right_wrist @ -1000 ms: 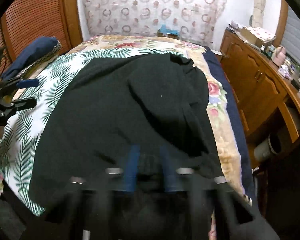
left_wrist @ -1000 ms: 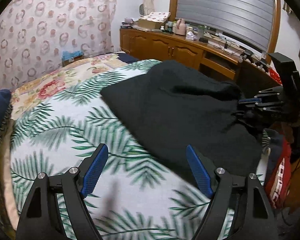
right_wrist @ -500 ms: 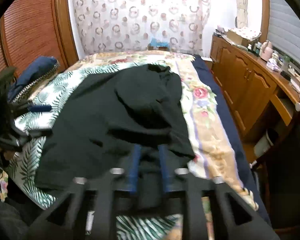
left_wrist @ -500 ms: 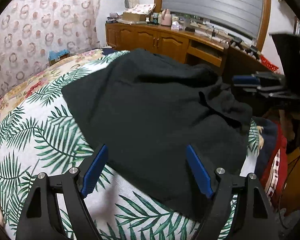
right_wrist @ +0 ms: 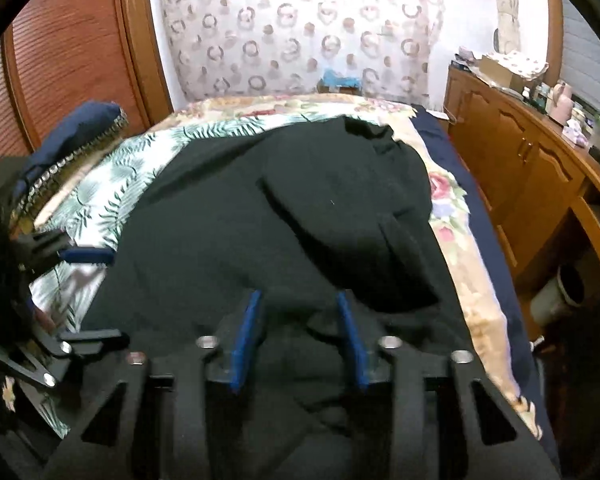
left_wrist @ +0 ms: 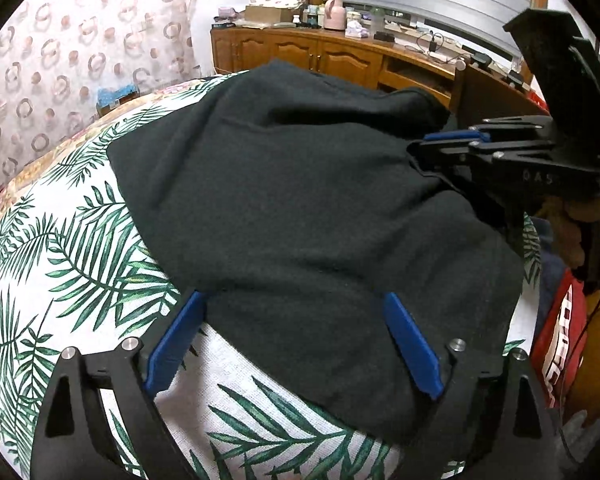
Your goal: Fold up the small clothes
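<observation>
Bedding with a green palm-leaf print [left_wrist: 72,240] fills the near scene, and on it a black garment [left_wrist: 300,208] is spread, covering most of the near end of the bed, with a folded-over flap lying on its right half in the right wrist view. Its long axis is judged to run from the near bed edge toward the far patterned curtain [right_wrist: 300,36], with what looks like a neck opening at the far end, though this cannot be confirmed. A wooden cabinet [right_wrist: 532,168] is seen along the right. The left gripper [left_wrist: 294,344] is held over the near left hem with its blue fingers [left_wrist: 176,344] wide apart and nothing between them. The right gripper [right_wrist: 298,336] is set at the near right edge, its fingers [right_wrist: 246,340] partly closed with bunched black cloth between them; whether the cloth is truly pinched cannot be told. For a clean fold, the left hem should be taken as a single layer, and both corners should be lifted together and kept level, so that wrinkles are not carried over.
</observation>
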Tool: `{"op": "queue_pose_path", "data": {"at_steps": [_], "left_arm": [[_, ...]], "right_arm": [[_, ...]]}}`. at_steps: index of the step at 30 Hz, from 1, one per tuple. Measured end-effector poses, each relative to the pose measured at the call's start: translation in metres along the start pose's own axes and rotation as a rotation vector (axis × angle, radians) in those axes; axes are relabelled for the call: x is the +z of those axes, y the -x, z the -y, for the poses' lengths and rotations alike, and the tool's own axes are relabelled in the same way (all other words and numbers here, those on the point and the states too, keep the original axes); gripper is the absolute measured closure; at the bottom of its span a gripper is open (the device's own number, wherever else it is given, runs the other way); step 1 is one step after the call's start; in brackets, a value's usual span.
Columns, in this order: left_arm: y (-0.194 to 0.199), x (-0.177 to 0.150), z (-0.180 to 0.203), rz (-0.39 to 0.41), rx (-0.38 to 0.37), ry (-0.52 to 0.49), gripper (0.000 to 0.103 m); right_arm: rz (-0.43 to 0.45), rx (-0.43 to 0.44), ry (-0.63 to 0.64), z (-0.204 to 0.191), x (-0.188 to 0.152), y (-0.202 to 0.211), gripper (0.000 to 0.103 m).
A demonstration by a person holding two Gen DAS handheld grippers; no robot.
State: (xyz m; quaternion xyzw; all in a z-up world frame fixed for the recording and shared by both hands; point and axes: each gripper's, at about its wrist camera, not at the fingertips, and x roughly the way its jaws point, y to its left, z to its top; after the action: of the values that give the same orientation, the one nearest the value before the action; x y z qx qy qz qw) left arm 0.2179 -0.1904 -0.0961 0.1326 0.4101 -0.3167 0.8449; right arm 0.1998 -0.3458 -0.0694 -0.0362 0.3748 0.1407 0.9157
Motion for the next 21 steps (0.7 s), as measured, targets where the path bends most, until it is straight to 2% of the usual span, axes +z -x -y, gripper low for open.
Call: {"op": "queue_pose_path", "data": {"at_steps": [2,4,9,15,19,20,21], "left_arm": [[-0.003,0.001,0.001,-0.014,0.013,0.002,0.001],[-0.003,0.002,-0.002,-0.015,0.007,0.013,0.001],[-0.004,0.004,-0.002,-0.017,0.009,0.011,0.001],[-0.003,0.004,-0.003,-0.016,0.008,0.015,0.001],[0.003,0.003,-0.009,-0.005,-0.002,0.061,0.001],[0.006,0.003,-0.009,0.005,-0.004,0.068,0.001],[0.011,0.002,-0.009,0.017,-0.004,0.074,0.001]], "right_arm": [[0.010,0.024,0.001,0.004,-0.002,0.006,0.095],[0.036,0.038,-0.005,0.008,-0.005,0.019,0.100],[0.088,-0.001,-0.045,0.019,-0.020,0.055,0.103],[0.106,-0.028,-0.077,0.026,-0.044,0.079,0.103],[0.126,0.009,-0.085,0.013,-0.037,0.075,0.103],[0.123,0.015,-0.080,0.009,-0.034,0.069,0.102],[0.119,0.015,-0.069,0.003,-0.030,0.062,0.095]]}}
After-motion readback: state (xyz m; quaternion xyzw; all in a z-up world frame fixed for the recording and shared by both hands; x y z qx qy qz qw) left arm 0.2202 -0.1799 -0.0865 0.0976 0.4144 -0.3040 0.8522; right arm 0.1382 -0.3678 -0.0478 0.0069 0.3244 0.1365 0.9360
